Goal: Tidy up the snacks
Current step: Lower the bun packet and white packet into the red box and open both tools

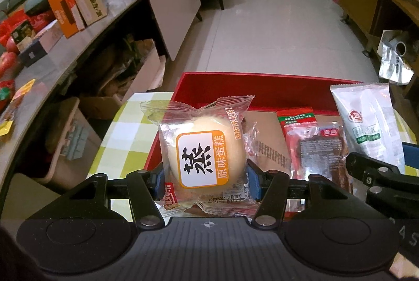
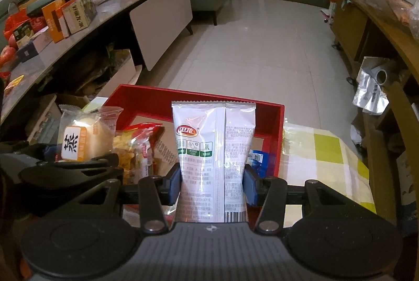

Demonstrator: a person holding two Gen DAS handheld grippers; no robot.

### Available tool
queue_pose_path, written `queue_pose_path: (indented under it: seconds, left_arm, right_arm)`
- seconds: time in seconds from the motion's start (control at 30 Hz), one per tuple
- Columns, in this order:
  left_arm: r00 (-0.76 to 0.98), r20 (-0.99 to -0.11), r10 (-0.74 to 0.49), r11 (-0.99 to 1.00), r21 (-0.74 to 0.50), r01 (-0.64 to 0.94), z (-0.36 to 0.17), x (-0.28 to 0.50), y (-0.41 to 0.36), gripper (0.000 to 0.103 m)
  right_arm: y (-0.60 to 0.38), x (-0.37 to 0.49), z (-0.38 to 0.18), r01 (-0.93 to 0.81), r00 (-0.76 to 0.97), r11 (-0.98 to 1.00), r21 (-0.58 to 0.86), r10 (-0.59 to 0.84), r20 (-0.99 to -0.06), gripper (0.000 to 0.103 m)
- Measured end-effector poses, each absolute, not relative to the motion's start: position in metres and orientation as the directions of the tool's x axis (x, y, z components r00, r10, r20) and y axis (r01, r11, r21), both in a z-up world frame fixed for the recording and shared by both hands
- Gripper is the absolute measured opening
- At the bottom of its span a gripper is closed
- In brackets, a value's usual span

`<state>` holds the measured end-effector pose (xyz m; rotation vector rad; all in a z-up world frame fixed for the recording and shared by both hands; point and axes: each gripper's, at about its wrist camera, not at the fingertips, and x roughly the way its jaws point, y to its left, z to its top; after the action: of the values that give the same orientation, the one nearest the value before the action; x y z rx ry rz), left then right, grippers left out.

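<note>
Your left gripper [image 1: 205, 180] clamps the wrapped steamed cake [image 1: 201, 152] at frame centre, over the red box [image 1: 262, 89]. Your right gripper [image 2: 212, 185] pinches the silver snack pouch [image 2: 213, 150], upright at centre before the box's far wall.

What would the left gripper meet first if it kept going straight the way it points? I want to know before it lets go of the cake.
Probably the cardboard floor of the red box: the left gripper, shut on the wrapped cake, points down into it. Depth is unclear.
</note>
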<state>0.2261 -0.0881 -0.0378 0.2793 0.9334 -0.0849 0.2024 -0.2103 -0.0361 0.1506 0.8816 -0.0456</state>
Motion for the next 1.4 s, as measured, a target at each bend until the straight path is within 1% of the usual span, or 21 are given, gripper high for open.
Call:
queue_pose_path:
  seconds: [0.57,0.63,0.77,0.9,0.97,1.03,1.1,1.4]
  left_arm:
    - [0.562,-0.824,0.075,0.959,0.214,0.185,-0.058,0.245,-0.094,0.065]
    - [0.563,-0.823,0.077,0.959,0.216,0.185,-0.059,0.246,-0.094,0.068]
    - [0.569,-0.818,0.080,0.957,0.223,0.185,-0.058,0.245,-0.096,0.070]
    - [0.582,-0.807,0.096,0.952,0.246,0.184,-0.059,0.245,-0.097,0.080]
    - [0.583,-0.807,0.096,0.951,0.247,0.184,-0.059,0.245,-0.097,0.080]
    - [0.583,-0.807,0.095,0.951,0.247,0.186,-0.059,0.245,-0.097,0.083]
    - [0.586,-0.804,0.095,0.950,0.249,0.188,-0.058,0.245,-0.098,0.084]
    - [0.594,-0.801,0.075,0.951,0.237,0.199,-0.053,0.241,-0.100,0.087]
  right_arm:
    - [-0.215,0.227,-0.059,0.112,0.613,0.983,0.144,0.045,-0.789,0.058]
    - [-0.215,0.230,-0.063,0.112,0.610,0.983,0.147,0.049,-0.791,0.058]
    - [-0.219,0.235,-0.068,0.110,0.604,0.978,0.176,0.074,-0.793,0.058]
    - [-0.221,0.238,-0.071,0.123,0.601,0.975,0.185,0.075,-0.796,0.059]
    - [-0.222,0.239,-0.072,0.127,0.609,0.975,0.183,0.069,-0.791,0.060]
    - [-0.224,0.239,-0.072,0.138,0.608,0.975,0.173,0.055,-0.792,0.064]
    - [-0.227,0.239,-0.071,0.146,0.612,0.974,0.173,0.048,-0.790,0.066]
    - [-0.231,0.233,-0.062,0.155,0.625,0.974,0.167,0.034,-0.780,0.066]
